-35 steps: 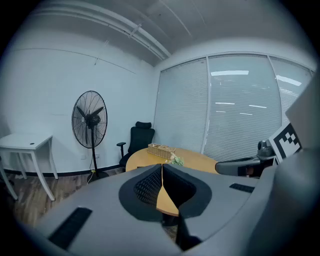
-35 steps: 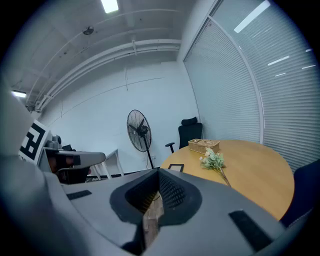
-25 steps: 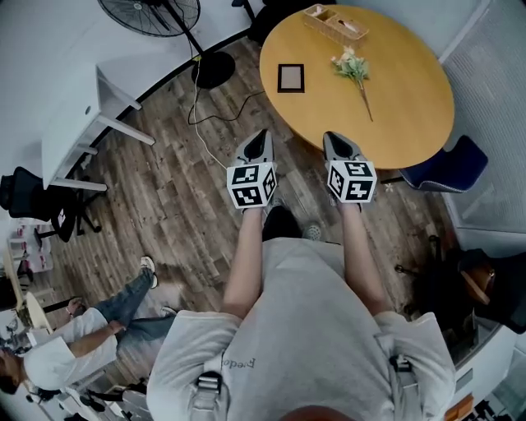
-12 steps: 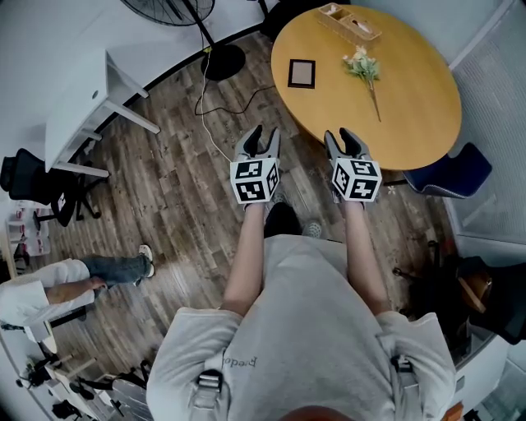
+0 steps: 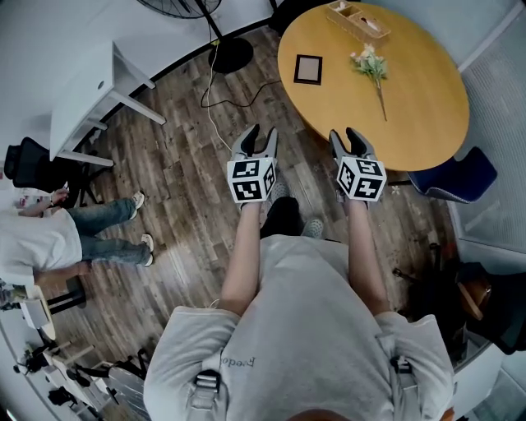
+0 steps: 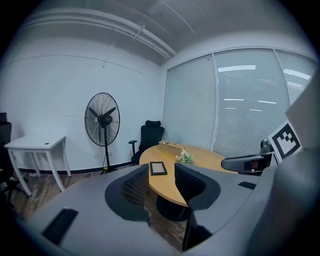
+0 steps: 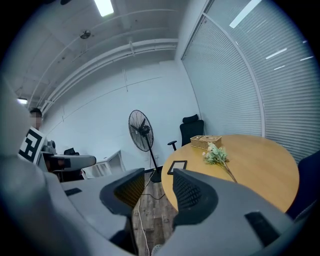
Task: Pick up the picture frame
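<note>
The picture frame (image 5: 309,69), dark-edged with a pale middle, lies flat near the left edge of the round wooden table (image 5: 411,115). It also shows ahead in the left gripper view (image 6: 158,168) and the right gripper view (image 7: 177,166). My left gripper (image 5: 260,138) (image 6: 161,180) is held over the floor short of the table, open and empty. My right gripper (image 5: 346,137) (image 7: 156,180) hovers at the table's near edge. Its jaws are opening, with nothing between them. Both are well short of the frame.
A sprig of flowers (image 5: 371,64) and a wicker tray (image 5: 357,20) lie on the table beyond the frame. A fan's base (image 5: 228,54) and cable are on the floor, a white desk (image 5: 86,90) stands left, a blue chair (image 5: 456,177) right. A person (image 5: 49,242) stands far left.
Both grippers' jaws went from shut to open. The table has drawn slightly closer in the head view. The person at the left has stood up and moved.
</note>
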A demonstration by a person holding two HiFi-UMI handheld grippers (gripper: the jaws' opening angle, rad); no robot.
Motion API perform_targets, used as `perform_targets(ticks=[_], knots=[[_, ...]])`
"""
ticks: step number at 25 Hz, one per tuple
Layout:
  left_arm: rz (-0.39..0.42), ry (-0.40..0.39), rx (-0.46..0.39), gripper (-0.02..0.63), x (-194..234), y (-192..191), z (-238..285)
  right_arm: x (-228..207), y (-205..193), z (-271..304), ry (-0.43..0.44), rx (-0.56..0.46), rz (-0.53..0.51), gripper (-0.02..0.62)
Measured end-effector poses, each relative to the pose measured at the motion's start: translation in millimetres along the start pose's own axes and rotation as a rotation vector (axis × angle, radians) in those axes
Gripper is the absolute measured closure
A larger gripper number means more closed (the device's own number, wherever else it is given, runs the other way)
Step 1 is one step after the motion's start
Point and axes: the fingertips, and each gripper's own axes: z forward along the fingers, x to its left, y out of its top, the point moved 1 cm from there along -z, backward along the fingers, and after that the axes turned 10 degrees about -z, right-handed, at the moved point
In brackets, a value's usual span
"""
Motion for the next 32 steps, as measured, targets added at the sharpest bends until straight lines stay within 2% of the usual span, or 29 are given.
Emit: perform_targets(ticks=[5, 10, 15, 26, 32], knots=[[-0.043, 0.078, -0.009, 0.426, 37.2, 2.2, 9.6, -6.0, -8.2, 13.7, 0.008, 0.033, 0.002, 0.413], [-0.082, 0.105, -0.006, 0.426, 75.2, 9.7, 33.3, -12.4, -13.2, 44.3, 0.001, 0.063, 0.018, 0.413], [-0.092, 0.066, 0.007, 0.426, 86.1, 28.1, 95.7, -38.2, 2.5, 91.8, -0.031, 0.076, 0.025, 0.413], [-0.113, -0.008, 0.042, 0.426, 128.4, 95.4, 246.6, -77.2, 52.4, 222.6, -0.085, 0.141, 0.024, 0.411], [-0.108, -0.046, 0.089, 0.426, 152.8, 112.2, 313.2, -90.1, 62.4, 284.3, -0.118, 0.181, 0.036, 0.411]])
